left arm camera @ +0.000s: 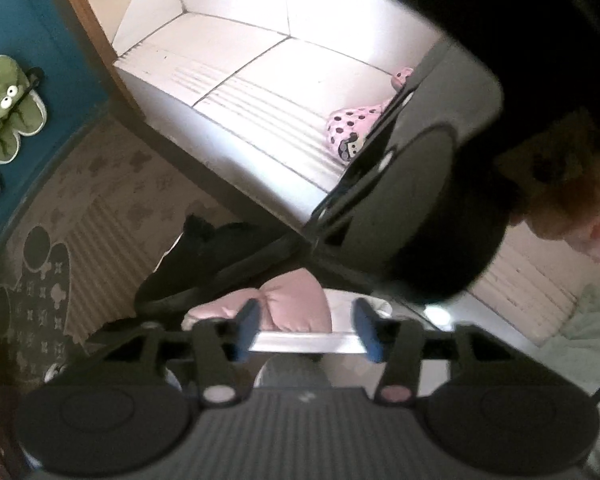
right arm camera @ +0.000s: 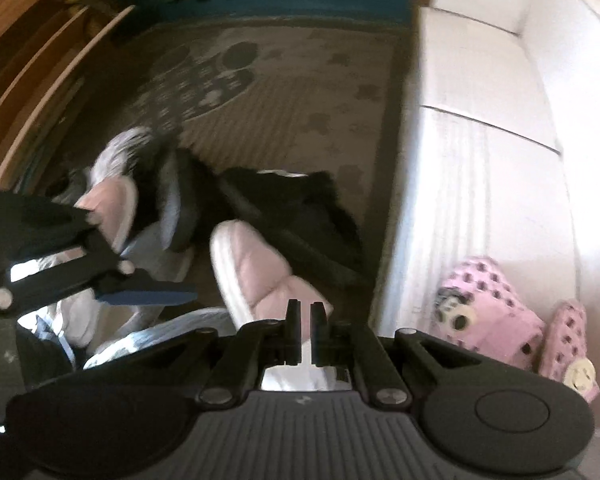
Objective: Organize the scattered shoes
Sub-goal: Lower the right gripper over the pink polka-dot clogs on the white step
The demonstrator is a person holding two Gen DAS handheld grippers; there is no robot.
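A pink quilted slipper (right arm camera: 256, 276) with a white sole lies on the rug just ahead of my right gripper (right arm camera: 306, 330). The jaws are nearly together on its white rim. In the left wrist view the same pink slipper (left arm camera: 288, 300) shows between the blue fingers of my left gripper (left arm camera: 306, 330), which stands open, its fingers apart from the slipper. A second pink slipper (right arm camera: 112, 208) lies beside a grey sneaker (right arm camera: 120, 152). Black shoes (right arm camera: 300, 216) are heaped in the middle of the rug. A blue finger (right arm camera: 152, 294) of the left gripper reaches in from the left.
Two pink dotted clogs (right arm camera: 484, 308) sit on the white sofa (right arm camera: 480, 160) at right. Green frog slippers (left arm camera: 4, 108) rest on a teal mat (left arm camera: 40, 32) past the patterned rug (right arm camera: 280, 92). Wooden shelves (right arm camera: 28, 64) stand at left. The right gripper's body (left arm camera: 420, 208) fills the left wrist view's right side.
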